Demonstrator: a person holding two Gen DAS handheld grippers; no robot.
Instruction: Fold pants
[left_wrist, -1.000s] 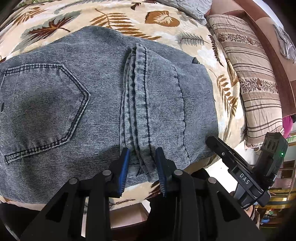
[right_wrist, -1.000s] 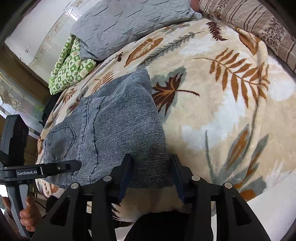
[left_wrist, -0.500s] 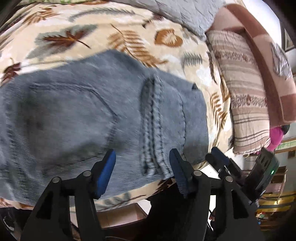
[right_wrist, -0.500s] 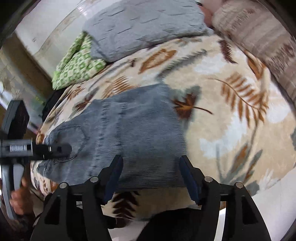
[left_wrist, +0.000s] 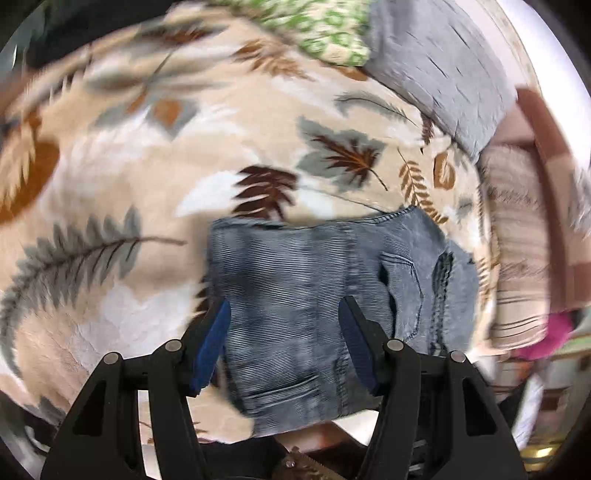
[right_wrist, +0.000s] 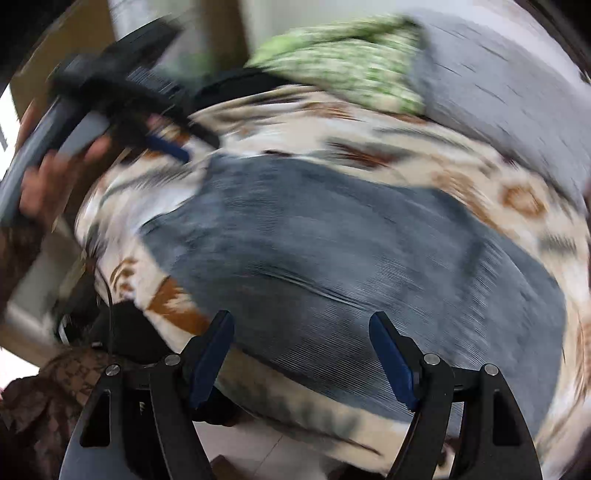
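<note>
Grey denim pants (left_wrist: 314, 266) lie folded flat on the leaf-patterned blanket (left_wrist: 129, 166), close to the bed's near edge. In the left wrist view my left gripper (left_wrist: 283, 304) hovers above their near part, open, its blue pads clear of the cloth. The right wrist view is blurred by motion. There the pants (right_wrist: 351, 240) fill the middle, and my right gripper (right_wrist: 301, 317) hangs over their near edge. Its jaws are opening and grip nothing. A hand (right_wrist: 40, 184) holds the left gripper (right_wrist: 192, 146) at the upper left of that view.
A grey quilt (left_wrist: 443, 74) and a green patterned cloth (left_wrist: 325, 29) lie at the far side of the bed. A striped pillow (left_wrist: 517, 258) sits to the right, with something pink (left_wrist: 554, 328) beyond it. The bed's edge and pale floor (right_wrist: 258, 443) are just below the grippers.
Both grippers let go of the denim and opened. They drew back from it and swung sideways, the right one rolling, so the pants now look smaller and lie folded on their own.
</note>
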